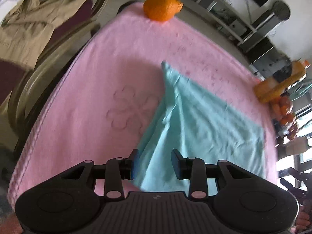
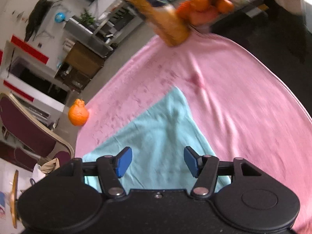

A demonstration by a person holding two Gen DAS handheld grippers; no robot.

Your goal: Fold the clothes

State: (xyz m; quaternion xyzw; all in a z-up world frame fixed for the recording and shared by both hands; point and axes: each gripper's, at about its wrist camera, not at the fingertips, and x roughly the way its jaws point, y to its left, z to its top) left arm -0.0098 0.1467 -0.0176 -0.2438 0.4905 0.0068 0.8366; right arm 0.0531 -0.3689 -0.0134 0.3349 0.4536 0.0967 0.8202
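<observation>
While both frames are a bit smeared, the layout reads fine. Light blue cloth lies on a pink towel that covers the surface. From the left wrist view the cloth fans out from a narrow point at the far end toward the near right, creased, with its near part running under the tool.

Left gripper: jaws spread apart. Cloth passes between them and touches the blue pad of the left finger; the right finger is clear of it. Not clamped.

Right gripper: jaws also wide, blue pads showing, cloth lying flat beneath and between them. Nothing pinched. From this side the cloth looks like a triangle with its tip pointing away.

Orange fruit sits at the far edge of the towel, well apart from the cloth. Yellow-orange box and a pile of small oranges are at the towel's right edge. A chair with a tan garment draped on it stands off to the left, beside the surface.
</observation>
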